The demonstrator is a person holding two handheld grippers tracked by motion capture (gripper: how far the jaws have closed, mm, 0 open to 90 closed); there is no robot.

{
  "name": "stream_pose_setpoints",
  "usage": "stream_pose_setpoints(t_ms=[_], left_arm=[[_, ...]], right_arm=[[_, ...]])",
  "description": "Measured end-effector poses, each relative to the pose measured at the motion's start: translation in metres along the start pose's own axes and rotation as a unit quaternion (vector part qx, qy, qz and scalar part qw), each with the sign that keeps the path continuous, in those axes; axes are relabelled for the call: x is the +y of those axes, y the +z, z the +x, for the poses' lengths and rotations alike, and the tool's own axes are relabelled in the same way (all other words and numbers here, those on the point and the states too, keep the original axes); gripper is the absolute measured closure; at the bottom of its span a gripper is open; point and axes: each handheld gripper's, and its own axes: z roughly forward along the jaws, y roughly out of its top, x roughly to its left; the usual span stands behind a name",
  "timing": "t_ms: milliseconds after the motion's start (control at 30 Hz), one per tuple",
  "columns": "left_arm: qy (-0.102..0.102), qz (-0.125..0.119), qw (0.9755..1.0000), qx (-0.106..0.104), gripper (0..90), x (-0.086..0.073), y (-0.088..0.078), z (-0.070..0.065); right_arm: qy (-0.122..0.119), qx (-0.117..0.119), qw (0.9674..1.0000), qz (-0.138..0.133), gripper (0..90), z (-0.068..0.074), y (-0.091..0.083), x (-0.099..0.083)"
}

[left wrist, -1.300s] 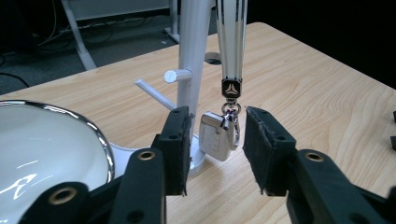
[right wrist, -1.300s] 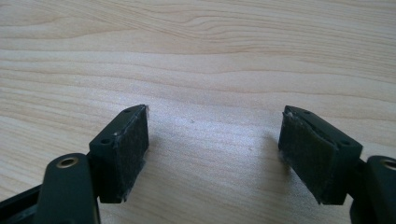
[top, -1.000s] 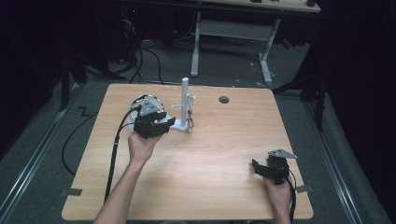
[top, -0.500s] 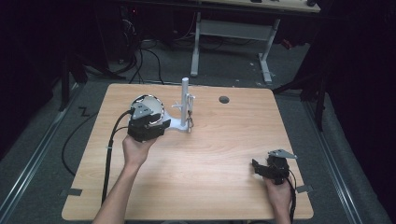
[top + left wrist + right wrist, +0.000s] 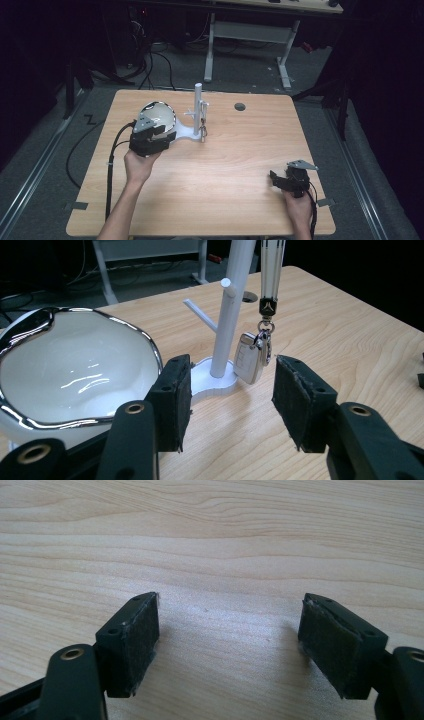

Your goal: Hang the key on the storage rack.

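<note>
Pale wood-grain counter [image 5: 230, 165] seen from above, bearing a white stand [image 5: 198, 112] with an upright post and short side pegs, a white bowl [image 5: 159, 116] with a dark glossy rim, and a round hole [image 5: 240, 107] near its far edge. A car key [image 5: 251, 358] hangs by a ring and a striped strap [image 5: 272, 265] from the stand, dangling just above the stand's flat base [image 5: 212, 381] and close beside the post. The bowl sits just left of the stand, touching or nearly touching its base.

The left hand-held gripper [image 5: 152, 135] is held over the near side of the bowl, with the person's left hand [image 5: 140, 165] behind it and a black cable trailing toward the counter's near left edge. In the left gripper view [image 5: 230, 397] its jaws stand apart and have just been opening; nothing lies between the pads, and the key hangs beyond the gap, clear of both pads. It is released.

The right hand-held gripper [image 5: 289, 181] rests near the counter's near right corner, well apart from the stand, held in the right hand [image 5: 299, 210]. In the right gripper view [image 5: 230, 645] its jaws are spread wide over bare wood, grasping nothing.
</note>
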Motion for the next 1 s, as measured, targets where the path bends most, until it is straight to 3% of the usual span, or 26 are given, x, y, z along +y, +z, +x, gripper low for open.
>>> stream_pose_setpoints(t_ms=[1000], left_arm=[[-0.024, -0.006, 0.9997, 0.009, 48.3, -0.020, -0.026, 0.010]], right_arm=[[0.000, 0.000, 1.0000, 0.000, 24.5, 0.000, 0.000, 0.000]])
